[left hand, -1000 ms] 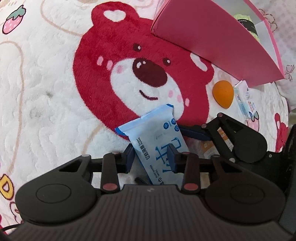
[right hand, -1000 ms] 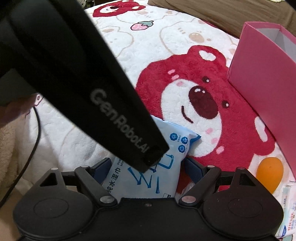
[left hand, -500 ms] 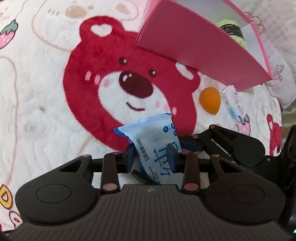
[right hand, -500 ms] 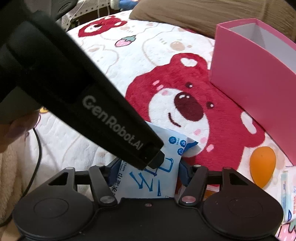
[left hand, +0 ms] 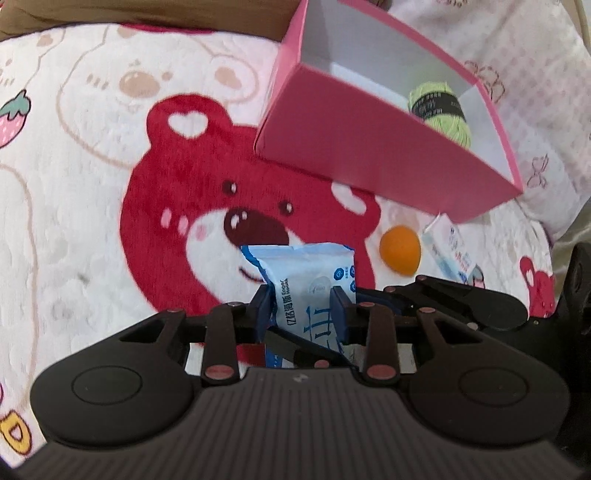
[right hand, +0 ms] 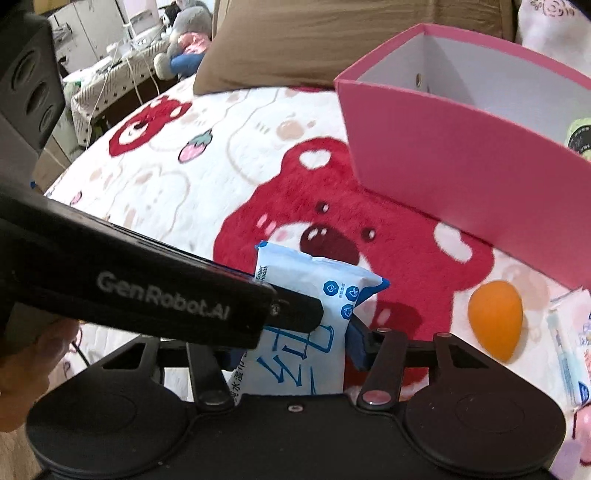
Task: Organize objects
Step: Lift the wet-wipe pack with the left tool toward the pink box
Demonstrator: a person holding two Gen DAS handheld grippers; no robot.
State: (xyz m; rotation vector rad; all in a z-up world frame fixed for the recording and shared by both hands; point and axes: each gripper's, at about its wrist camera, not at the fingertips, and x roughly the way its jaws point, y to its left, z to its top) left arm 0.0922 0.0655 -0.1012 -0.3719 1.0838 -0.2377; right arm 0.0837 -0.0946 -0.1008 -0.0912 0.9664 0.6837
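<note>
A white and blue wet-wipes pack (left hand: 314, 291) is held off the blanket by both grippers. My left gripper (left hand: 301, 314) is shut on it; in the right wrist view the pack (right hand: 314, 314) also sits between the blue pads of my right gripper (right hand: 295, 347), which is shut on it, with the left gripper's body crossing in front. A pink open box (left hand: 369, 147) stands beyond, with a green yarn ball (left hand: 441, 107) inside. An orange egg-shaped sponge (left hand: 400, 249) and a small white packet (left hand: 448, 251) lie on the blanket by the box.
A plush blanket with a red bear print (left hand: 184, 206) covers the bed. A brown pillow (right hand: 295, 44) lies behind the box (right hand: 461, 166). The sponge (right hand: 495, 319) lies right of the pack. A cluttered table with soft toys (right hand: 177, 29) stands beyond the bed.
Both grippers have lifted the wipes pack up off the blanket and tilted toward the box; the box's inside and the yarn ball now show more. My right gripper's jaws closed in on the pack.
</note>
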